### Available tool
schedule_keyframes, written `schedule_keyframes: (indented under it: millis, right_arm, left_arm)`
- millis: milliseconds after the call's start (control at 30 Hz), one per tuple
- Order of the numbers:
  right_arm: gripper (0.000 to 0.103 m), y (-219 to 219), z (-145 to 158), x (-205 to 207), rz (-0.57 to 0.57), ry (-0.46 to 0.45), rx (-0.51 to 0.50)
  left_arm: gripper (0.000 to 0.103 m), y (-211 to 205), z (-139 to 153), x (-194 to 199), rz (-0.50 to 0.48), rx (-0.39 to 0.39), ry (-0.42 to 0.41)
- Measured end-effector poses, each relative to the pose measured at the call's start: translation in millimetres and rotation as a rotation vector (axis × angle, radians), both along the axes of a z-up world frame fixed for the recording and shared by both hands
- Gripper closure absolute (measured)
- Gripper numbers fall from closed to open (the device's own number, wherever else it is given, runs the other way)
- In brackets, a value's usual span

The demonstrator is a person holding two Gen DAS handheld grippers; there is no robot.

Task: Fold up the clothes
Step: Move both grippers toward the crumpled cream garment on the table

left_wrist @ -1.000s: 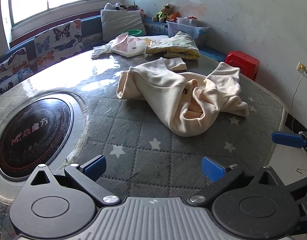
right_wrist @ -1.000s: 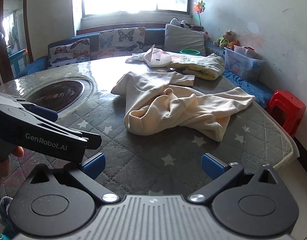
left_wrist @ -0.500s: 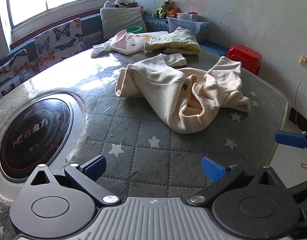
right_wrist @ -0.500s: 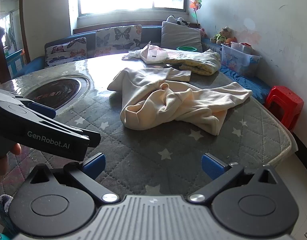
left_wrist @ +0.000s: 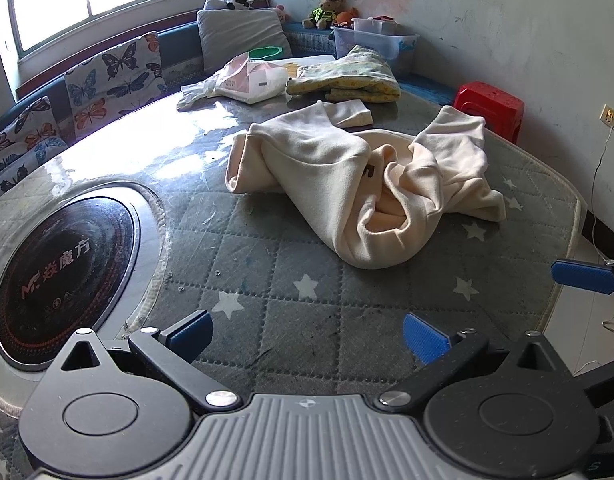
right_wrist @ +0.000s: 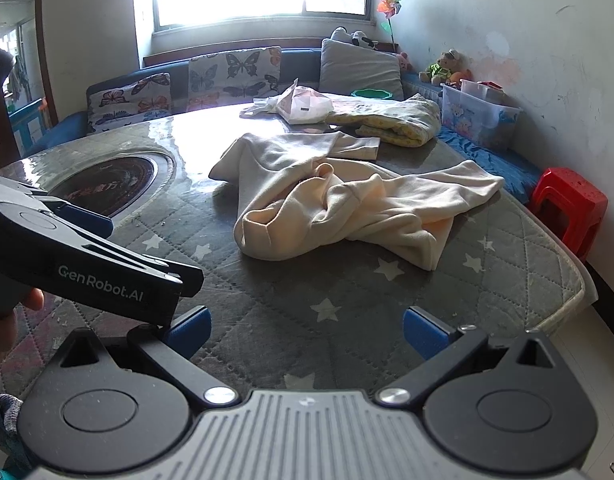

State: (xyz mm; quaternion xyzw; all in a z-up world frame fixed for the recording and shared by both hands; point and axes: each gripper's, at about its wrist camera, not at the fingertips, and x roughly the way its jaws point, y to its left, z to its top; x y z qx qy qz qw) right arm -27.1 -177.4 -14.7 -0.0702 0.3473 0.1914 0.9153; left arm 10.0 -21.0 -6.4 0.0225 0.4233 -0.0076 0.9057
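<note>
A cream garment (left_wrist: 359, 184) is lying crumpled on the far-right half of the round worktop (left_wrist: 291, 304), which is carrying a grey quilted cover with white stars. One cuffed sleeve (left_wrist: 349, 114) is reaching toward the far side, and another part is spreading toward the right edge. In the right wrist view the same cream garment (right_wrist: 339, 208) is sitting in the middle of the worktop (right_wrist: 347, 312), well apart from both tools.

The left hand-held gripper (left_wrist: 307, 334) is hovering over the near edge of the worktop with its blue-padded jaws standing wide apart and holding nothing. The right hand-held gripper (right_wrist: 307, 330) is doing likewise, its jaws spread wide and empty. In the right wrist view the left hand-held gripper (right_wrist: 87, 256) is appearing at the near left as a black body.

A round black cooktop (left_wrist: 47, 280) is sitting inset in the left of the worktop. At the far edge a folded yellow-patterned blanket (left_wrist: 347, 80) and a white plastic bag (left_wrist: 247, 82) are lying side by side. A red stool (left_wrist: 489, 108) is standing on the floor beyond the right edge.
</note>
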Motion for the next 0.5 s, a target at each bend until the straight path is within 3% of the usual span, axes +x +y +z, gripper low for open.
schedule_keyframes:
  millis: [500]
  right_arm:
    - [0.0,1.5,-2.6,12.3,0.002,0.017,-0.004]
  left_arm:
    - [0.0,2.6,-2.7,12.8,0.007,0.006,0.027]
